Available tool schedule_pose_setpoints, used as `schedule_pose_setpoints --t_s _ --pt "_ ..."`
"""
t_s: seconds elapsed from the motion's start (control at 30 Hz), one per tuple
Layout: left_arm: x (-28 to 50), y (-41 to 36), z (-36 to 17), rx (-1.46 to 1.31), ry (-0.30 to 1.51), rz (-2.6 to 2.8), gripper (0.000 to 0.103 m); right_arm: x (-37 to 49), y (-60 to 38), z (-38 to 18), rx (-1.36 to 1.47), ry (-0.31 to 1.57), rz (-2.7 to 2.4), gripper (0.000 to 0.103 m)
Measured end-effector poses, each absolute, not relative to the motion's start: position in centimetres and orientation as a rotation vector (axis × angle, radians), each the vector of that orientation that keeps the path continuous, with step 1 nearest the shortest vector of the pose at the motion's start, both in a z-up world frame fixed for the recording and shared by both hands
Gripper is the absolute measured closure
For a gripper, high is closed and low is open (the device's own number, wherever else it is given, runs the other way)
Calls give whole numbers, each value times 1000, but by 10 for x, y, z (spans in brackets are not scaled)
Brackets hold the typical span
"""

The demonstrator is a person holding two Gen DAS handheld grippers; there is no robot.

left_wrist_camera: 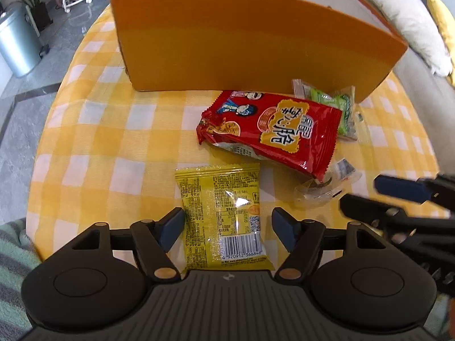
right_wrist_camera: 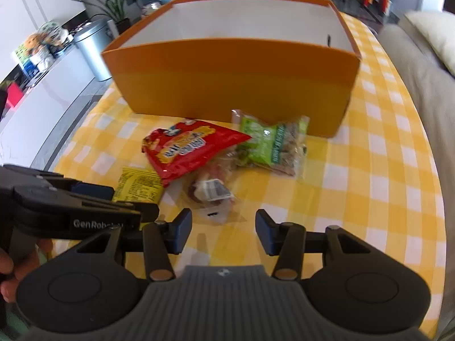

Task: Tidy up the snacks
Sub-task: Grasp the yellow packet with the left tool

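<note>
A yellow snack packet [left_wrist_camera: 221, 216] lies flat on the checked tablecloth between the jaws of my left gripper [left_wrist_camera: 227, 227], which is open; its pads stand beside the packet's edges without pressing. Behind it are a red snack bag [left_wrist_camera: 273, 130], a green packet [left_wrist_camera: 341, 108] and a clear-wrapped snack [left_wrist_camera: 327, 184]. An open orange box [left_wrist_camera: 250, 42] stands behind them all. My right gripper [right_wrist_camera: 223, 233] is open over bare cloth, with the clear-wrapped snack [right_wrist_camera: 210, 190] just ahead of its fingertips. In the right wrist view the red bag [right_wrist_camera: 187, 150], green packet [right_wrist_camera: 273, 145] and yellow packet [right_wrist_camera: 139, 187] also show.
The round table's yellow checked cloth [left_wrist_camera: 99, 142] drops off at the left and right. A metal bin [left_wrist_camera: 17, 45] stands on the floor at the left, and a sofa with a cushion [left_wrist_camera: 403, 20] is at the right. A hand [right_wrist_camera: 8, 270] holds the left gripper's handle.
</note>
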State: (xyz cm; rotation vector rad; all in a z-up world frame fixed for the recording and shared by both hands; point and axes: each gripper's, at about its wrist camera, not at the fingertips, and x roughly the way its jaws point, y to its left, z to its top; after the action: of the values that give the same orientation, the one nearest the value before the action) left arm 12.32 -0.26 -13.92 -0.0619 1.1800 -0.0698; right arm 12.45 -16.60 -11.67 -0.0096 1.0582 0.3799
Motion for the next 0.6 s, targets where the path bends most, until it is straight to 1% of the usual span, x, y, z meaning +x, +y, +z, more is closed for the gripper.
schedule_pose_setpoints --t_s 0.07,0.1,0.13,0.17,0.23,0.47,0.53,0.6 --pt "122 -6 -140 -28 1168 -72 22 127 -168 -117 -5 1057 372 55" --pt "122 -6 -139 -16 1168 -70 25 127 -169 -117 -3 1054 371 55" --pt "122 -6 -139 -7 1166 -64 37 128 -168 -116 0 1051 375 55" --pt "122 -5 -138 -7 1164 -66 41 129 -168 -116 2 1050 381 55" --pt "122 1 -137 -37 1162 -69 44 130 -165 -116 1 1049 389 55" --pt "120 24 -128 -129 1141 -27 44 138 -150 -111 -17 1034 417 53" --pt "119 31 -123 -153 1122 -9 44 143 -146 -107 -13 1021 433 51" --pt "120 37 -117 -174 1106 4 44 147 -142 -104 -26 998 441 43"
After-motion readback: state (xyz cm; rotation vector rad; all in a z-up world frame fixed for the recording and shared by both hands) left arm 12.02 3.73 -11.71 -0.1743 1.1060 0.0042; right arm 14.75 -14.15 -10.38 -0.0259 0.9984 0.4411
